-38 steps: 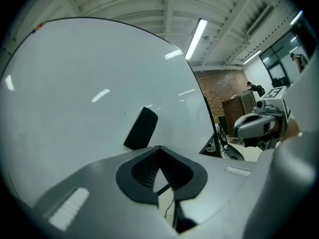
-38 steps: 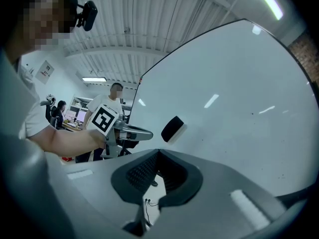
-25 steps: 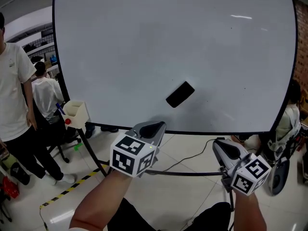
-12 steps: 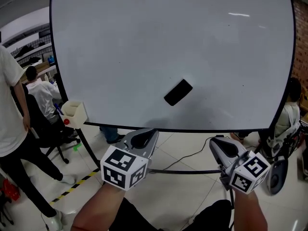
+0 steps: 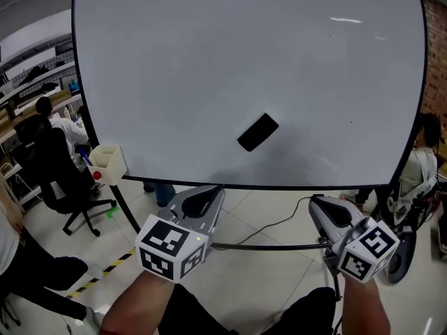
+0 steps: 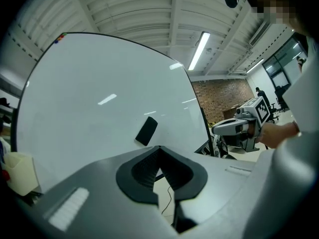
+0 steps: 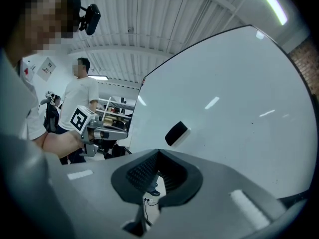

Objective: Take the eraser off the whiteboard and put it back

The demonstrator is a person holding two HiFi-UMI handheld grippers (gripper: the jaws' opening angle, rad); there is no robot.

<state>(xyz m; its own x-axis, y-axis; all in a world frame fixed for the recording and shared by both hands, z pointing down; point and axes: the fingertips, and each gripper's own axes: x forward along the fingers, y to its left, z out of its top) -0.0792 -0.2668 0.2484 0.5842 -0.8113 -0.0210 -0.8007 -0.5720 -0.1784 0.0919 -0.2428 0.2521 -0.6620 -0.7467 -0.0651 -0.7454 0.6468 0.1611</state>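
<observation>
A black eraser (image 5: 258, 132) sticks tilted on the large whiteboard (image 5: 209, 61), low and right of the middle. It also shows in the left gripper view as the eraser (image 6: 146, 131) and in the right gripper view as the eraser (image 7: 177, 133). My left gripper (image 5: 204, 197) is held below the board's bottom edge, left of the eraser, jaws shut and empty. My right gripper (image 5: 325, 213) hangs lower right of the eraser, also shut with nothing in it. Both point level at the board from a distance. In their own views the left gripper (image 6: 159, 150) and the right gripper (image 7: 158, 154) have their pads meeting.
A cream box (image 5: 108, 162) hangs on the board stand at the left. An office chair (image 5: 66, 187) and a person's dark legs are at the far left. Another person (image 5: 419, 169) sits right of the board. A cable (image 5: 279, 225) and striped floor tape (image 5: 105, 274) lie below.
My left gripper has drifted left and a little lower in the head view. The person in the white shirt at the left has moved mostly out of view. The eraser stays put.
</observation>
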